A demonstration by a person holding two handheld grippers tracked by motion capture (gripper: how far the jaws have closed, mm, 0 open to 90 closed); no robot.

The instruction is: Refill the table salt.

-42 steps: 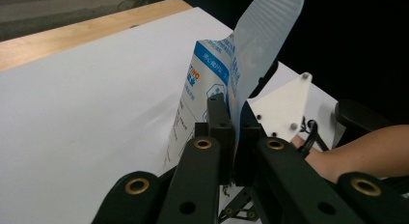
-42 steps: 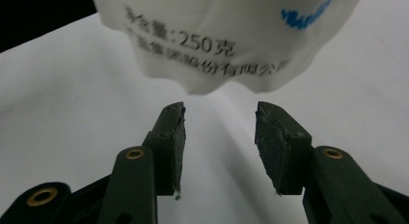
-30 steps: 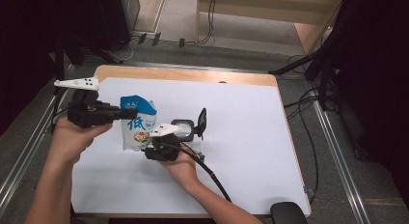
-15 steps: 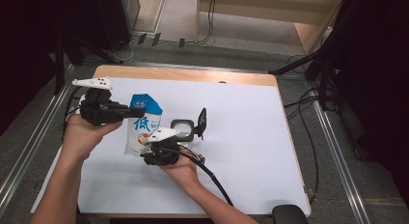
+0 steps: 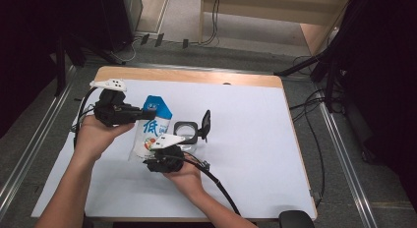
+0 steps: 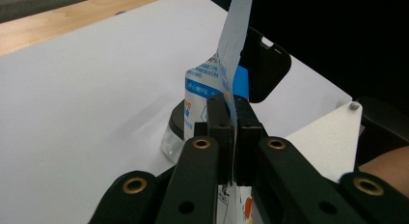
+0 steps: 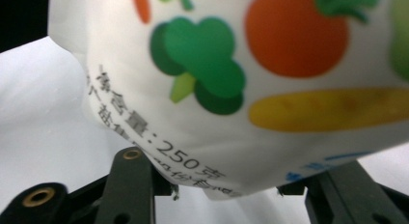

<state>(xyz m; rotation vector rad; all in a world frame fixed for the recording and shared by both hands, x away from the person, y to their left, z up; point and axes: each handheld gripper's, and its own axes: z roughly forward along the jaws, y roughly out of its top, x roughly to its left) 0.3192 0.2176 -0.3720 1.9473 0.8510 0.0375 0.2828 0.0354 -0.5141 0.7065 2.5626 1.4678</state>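
Here, left tool (image 6: 230,137) clamped shut on the thin top edge of a blue-and-white pouch (image 5: 150,132), held upright above the white surface (image 5: 255,139); right tool (image 5: 164,159) low at the pouch's bottom, jaws spread either side of it in the right gripper view, though whether pressing or merely beside cannot be told. Just beyond, touching or nearly so, a small clear jar (image 5: 187,134) with its black lid (image 5: 205,125) flipped open. Likely trouble: slipping of the thin edge from the narrow grip, or a swing of the pouch knocking the jar over.
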